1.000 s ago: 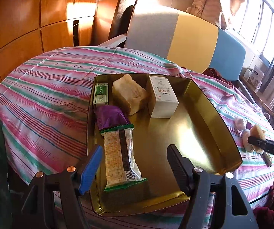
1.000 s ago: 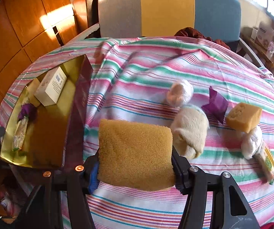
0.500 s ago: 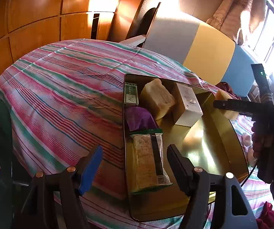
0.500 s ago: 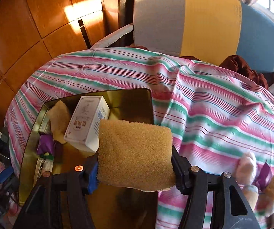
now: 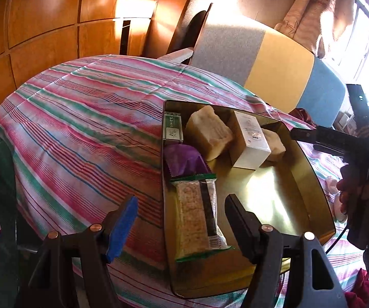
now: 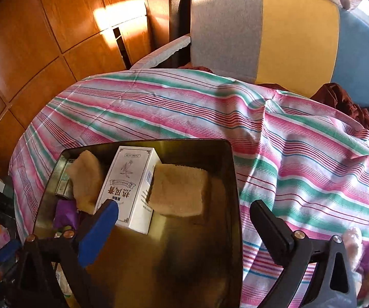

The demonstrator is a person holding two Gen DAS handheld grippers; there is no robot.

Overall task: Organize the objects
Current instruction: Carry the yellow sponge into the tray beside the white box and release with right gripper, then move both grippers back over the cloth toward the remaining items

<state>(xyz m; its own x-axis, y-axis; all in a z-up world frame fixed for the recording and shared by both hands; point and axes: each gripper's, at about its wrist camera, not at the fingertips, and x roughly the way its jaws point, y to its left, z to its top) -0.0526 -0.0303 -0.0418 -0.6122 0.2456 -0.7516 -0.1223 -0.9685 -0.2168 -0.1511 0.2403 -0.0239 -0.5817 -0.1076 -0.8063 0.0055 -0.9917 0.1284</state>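
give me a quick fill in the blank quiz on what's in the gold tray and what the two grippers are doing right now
1. The white box stands in the gold tray between two yellow ____.
2. The right gripper has its jaws opening, and between them there is ____.
3. In the left wrist view, the purple wrapper lies between the green packet and the long ____ pack.
4. The left gripper is ____ and holds nothing.

Missing words: sponges; nothing; cracker; open

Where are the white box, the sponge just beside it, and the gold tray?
white box [image 6: 130, 192], right wrist view, printed top face.
sponge [image 6: 179, 190], right wrist view, top surface.
gold tray [image 5: 274, 195], left wrist view, bare floor.
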